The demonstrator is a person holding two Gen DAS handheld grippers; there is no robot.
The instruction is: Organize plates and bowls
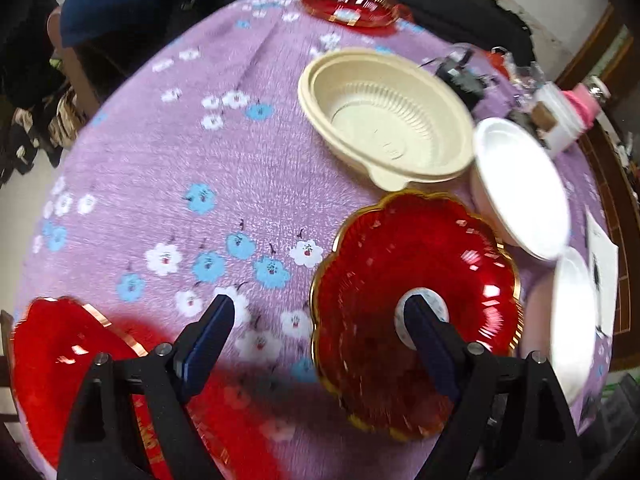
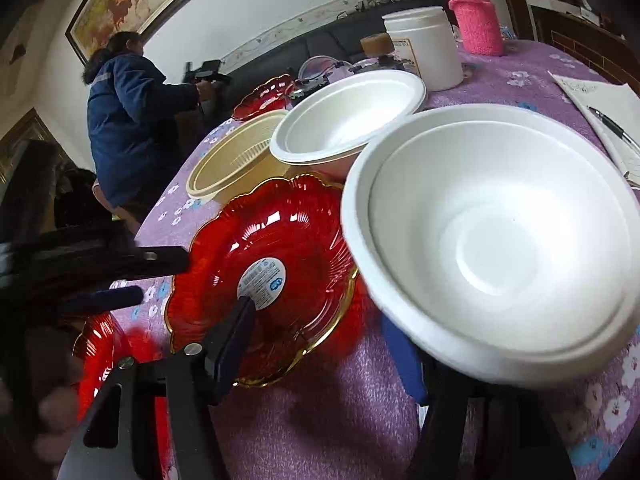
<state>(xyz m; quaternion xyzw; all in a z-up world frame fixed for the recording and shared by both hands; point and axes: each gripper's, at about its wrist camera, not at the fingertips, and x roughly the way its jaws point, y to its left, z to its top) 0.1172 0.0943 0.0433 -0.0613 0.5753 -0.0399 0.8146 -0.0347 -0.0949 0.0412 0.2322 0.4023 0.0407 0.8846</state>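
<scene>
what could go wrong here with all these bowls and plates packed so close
1. The white foam bowl sits over the right gripper, hiding one finger; closing now could crush its rim or tip it.
2. The left gripper straddles the red plate rim; a slanted pinch might flip it into the beige bowl.

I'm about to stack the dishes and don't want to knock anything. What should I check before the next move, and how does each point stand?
1. Left gripper open: ok.
2. Left gripper lined up on the red scalloped plate: not ok, only one finger is over it.
3. Right gripper gripping the near white foam bowl: cannot tell, the bowl hides one finger.
4. Far white foam bowl upright: not ok, tilted.
5. Beige plastic bowl free: ok.
</scene>
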